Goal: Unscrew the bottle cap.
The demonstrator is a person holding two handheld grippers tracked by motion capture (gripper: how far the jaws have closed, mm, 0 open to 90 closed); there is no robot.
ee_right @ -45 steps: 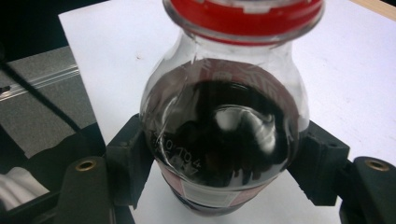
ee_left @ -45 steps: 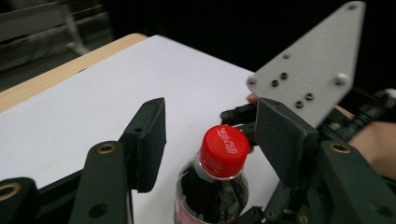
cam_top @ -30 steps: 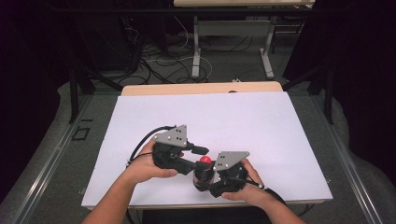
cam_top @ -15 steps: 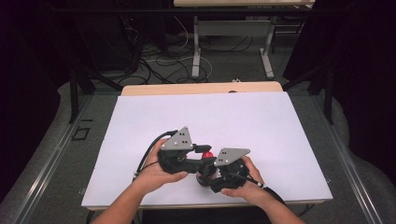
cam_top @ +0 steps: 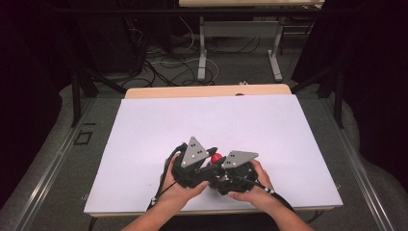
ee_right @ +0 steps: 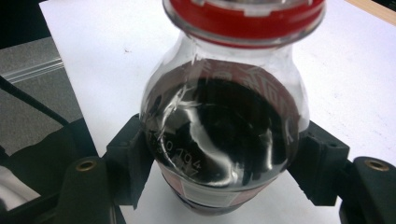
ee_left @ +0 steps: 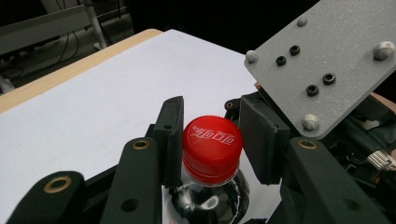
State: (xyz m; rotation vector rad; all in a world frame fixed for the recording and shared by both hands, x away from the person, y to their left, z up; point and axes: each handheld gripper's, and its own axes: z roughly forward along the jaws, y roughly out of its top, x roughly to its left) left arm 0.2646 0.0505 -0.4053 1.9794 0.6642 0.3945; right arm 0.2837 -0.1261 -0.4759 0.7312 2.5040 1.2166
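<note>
A clear bottle of dark cola [ee_right: 224, 126] with a red cap [ee_left: 211, 147] stands near the front edge of the white table top [cam_top: 202, 120]. My right gripper [ee_right: 224, 172] is shut on the bottle's body, one pad on each side. My left gripper [ee_left: 217, 137] is shut on the red cap, its pads [ee_left: 173, 140] pressed against the sides. In the high view both grippers meet at the cap [cam_top: 216, 157], the left gripper [cam_top: 211, 162] coming in from the left and the right gripper [cam_top: 225, 174] from the right. A hand holds each one.
The white sheet lies on a wooden table whose far edge [cam_top: 207, 90] shows. Behind it are table legs and loose cables [cam_top: 159, 62] on the floor. The right gripper's grey plate [ee_left: 322, 60] rises close beside the cap.
My left gripper has moved to the right, up against the right gripper and onto the red cap. The right gripper and the bottle have stayed in place.
</note>
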